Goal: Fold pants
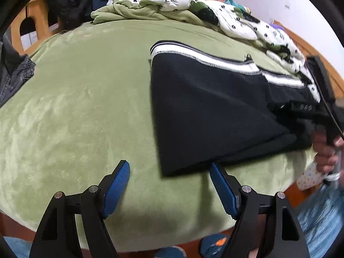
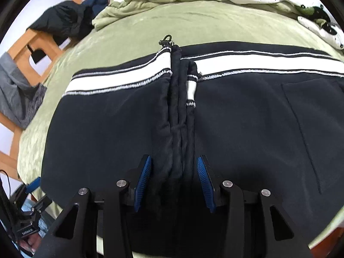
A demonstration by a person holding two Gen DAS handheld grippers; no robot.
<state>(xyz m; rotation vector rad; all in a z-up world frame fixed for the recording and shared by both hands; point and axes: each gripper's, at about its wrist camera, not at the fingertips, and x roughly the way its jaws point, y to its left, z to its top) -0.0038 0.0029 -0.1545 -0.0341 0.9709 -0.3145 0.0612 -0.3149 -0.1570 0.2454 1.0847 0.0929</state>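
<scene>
- Left gripper (image 1: 169, 169): blue-padded fingers spread wide, holding nothing, just beside the near corner of the black fleece pants with white side stripe (image 1: 206, 107).
- Right gripper (image 2: 174, 161): jaws around a bunched central ridge of the pants; contact cannot be confirmed.
- Pants lie flat on the green plush bedspread (image 1: 86, 99).

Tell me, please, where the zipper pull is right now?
In the right wrist view the zipper pull lies on the green blanket, at the far end of the bunched fold in the pants, straight ahead of the right gripper.

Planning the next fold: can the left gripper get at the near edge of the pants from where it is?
Probably yes. The left gripper has its jaws open just short of the pants, with only bare green blanket between.
</scene>
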